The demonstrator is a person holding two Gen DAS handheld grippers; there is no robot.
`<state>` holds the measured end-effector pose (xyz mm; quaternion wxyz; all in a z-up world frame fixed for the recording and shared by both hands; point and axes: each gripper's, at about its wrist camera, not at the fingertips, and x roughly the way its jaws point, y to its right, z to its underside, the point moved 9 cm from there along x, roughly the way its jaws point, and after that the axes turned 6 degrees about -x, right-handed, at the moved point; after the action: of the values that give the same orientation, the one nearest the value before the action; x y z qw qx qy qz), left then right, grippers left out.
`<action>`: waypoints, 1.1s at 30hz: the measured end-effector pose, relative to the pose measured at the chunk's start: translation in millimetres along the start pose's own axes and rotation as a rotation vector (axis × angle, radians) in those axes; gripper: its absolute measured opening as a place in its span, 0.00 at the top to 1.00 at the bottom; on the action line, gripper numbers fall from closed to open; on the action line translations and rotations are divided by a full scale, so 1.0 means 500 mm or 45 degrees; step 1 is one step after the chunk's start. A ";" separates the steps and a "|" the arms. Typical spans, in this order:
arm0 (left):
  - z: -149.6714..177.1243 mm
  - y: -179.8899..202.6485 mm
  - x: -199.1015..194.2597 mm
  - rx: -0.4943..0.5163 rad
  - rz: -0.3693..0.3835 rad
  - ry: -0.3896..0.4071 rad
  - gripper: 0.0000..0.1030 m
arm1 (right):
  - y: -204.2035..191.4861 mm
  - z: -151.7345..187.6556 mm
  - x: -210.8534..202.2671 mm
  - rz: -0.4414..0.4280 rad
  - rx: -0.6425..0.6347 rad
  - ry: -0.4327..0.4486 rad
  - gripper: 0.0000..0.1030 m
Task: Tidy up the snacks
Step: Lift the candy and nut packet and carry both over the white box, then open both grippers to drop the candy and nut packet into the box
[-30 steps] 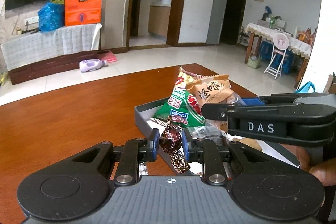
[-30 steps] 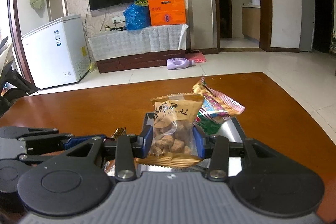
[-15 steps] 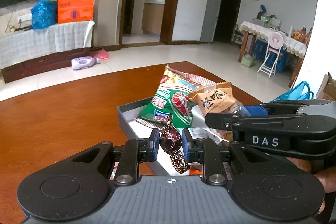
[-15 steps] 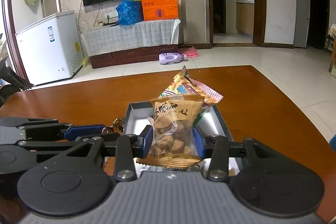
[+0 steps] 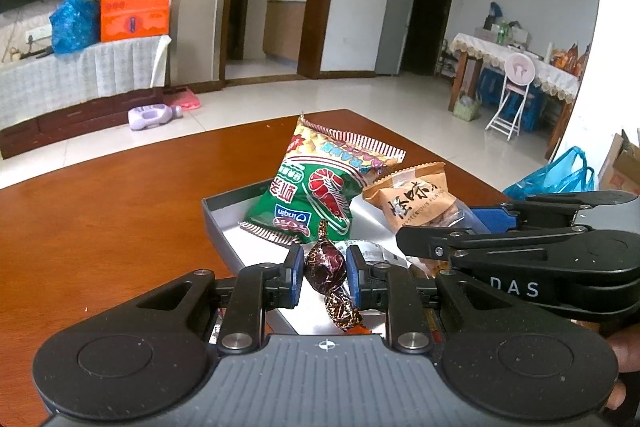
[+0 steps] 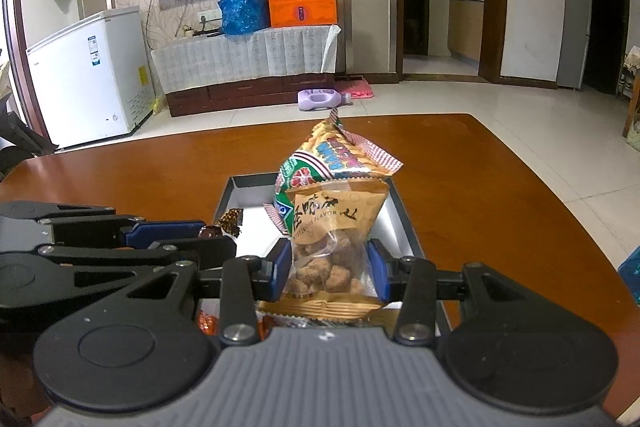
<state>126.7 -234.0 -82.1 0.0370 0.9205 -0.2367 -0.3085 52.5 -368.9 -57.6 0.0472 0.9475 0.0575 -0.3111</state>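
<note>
the left claw (image 5: 323,269) is squeezed tight on a little dark red candy (image 5: 325,266) in a shiny wrapper. its two blue pads (image 5: 295,275) press the fat middle of the candy, so the twisted ends poke out above and below. holding the middle is a good idea, i think, because the thin ends would slip.

the right claw (image 6: 329,269) is closed on a tan snack bag (image 6: 334,235) with brown chunks inside. it pinches the see-through lower part, and the top with the writing stands up past the pads. that part is soft, so the pads can press in from both sides.

both claws sit side by side and both hang over the grey tray (image 5: 224,223). from the left camera the right claw (image 5: 486,221) is just to the right, and a bit of a hand (image 5: 624,351) shows at the edge.

in the tray lies a big green shrimp chip bag (image 5: 316,193), leaning on the far wall. more small wrapped things lie in the near part, but i cannot tell what they are.

the tray sits on a brown wooden table (image 5: 100,227). i think the candy and the tan bag are about to go down into the tray, because that is where snacks are kept together. neither one is let go yet.
</note>
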 end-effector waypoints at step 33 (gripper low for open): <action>0.043 0.022 0.053 0.043 -0.006 -0.124 0.77 | 0.011 0.048 0.039 0.041 -0.093 -0.141 0.59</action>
<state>127.9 -254.3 -111.5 0.0091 0.9056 -0.2412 -0.3489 55.0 -375.8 -88.0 0.0899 0.9272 0.0508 -0.3600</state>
